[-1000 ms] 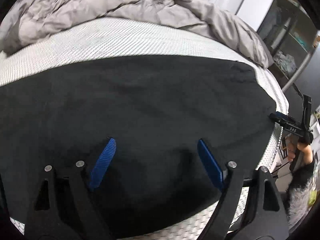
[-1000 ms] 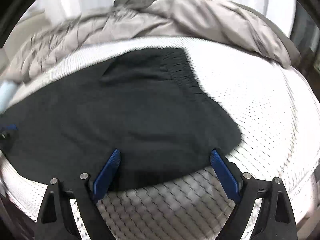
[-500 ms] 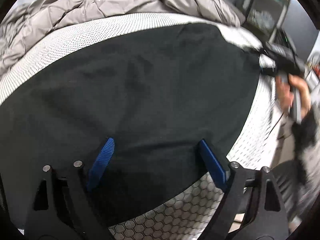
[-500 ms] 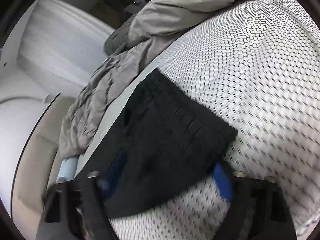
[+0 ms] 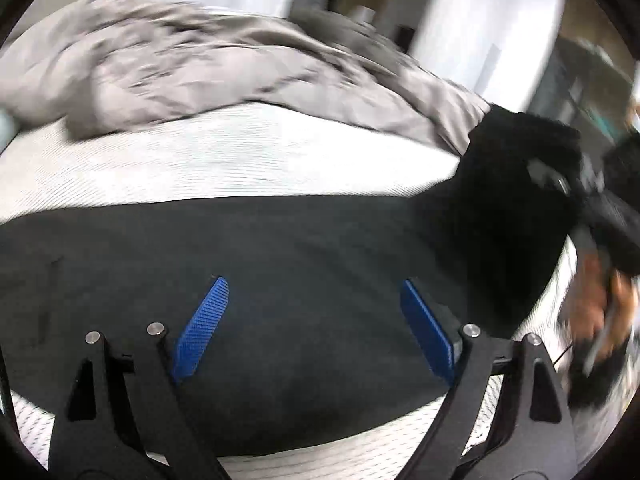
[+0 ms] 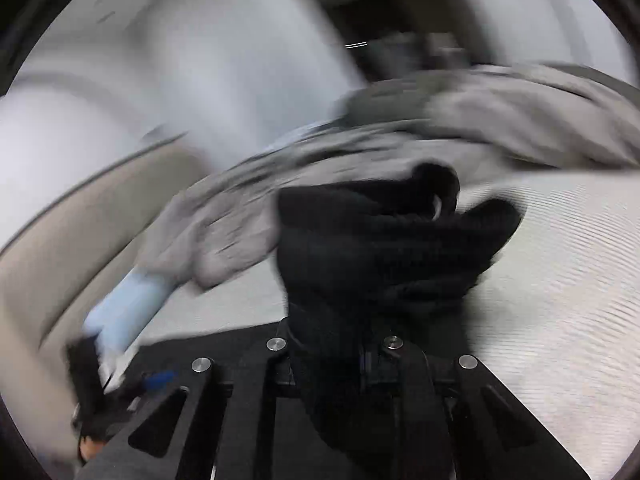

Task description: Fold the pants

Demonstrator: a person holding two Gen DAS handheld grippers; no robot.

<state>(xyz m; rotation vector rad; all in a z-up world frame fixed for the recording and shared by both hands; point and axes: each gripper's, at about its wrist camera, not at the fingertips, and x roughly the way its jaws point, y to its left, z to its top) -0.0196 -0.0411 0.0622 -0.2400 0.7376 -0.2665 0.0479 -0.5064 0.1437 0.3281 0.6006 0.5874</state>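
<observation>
On honeycomb-mesh mattress (image 5: 240, 160) — black pants (image 5: 300, 280), right gripper (image 6: 336, 344) clamped

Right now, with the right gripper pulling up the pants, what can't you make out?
- Right gripper, right wrist view: fingertips buried in bunched pants; which part is pinched is hidden.
- Left wrist view: the lifted end of the pants and the hand are smeared by motion blur.
- Left gripper: open above the pants; contact unclear.

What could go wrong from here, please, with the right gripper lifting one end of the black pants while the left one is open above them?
The right gripper pinches only a bunched end of the black pants, so the fabric might slip out mid-swing. The left gripper is open and pins nothing, so the rest could drag across the mattress and fold crookedly. The lifted end might also snag the grey duvet.
</observation>
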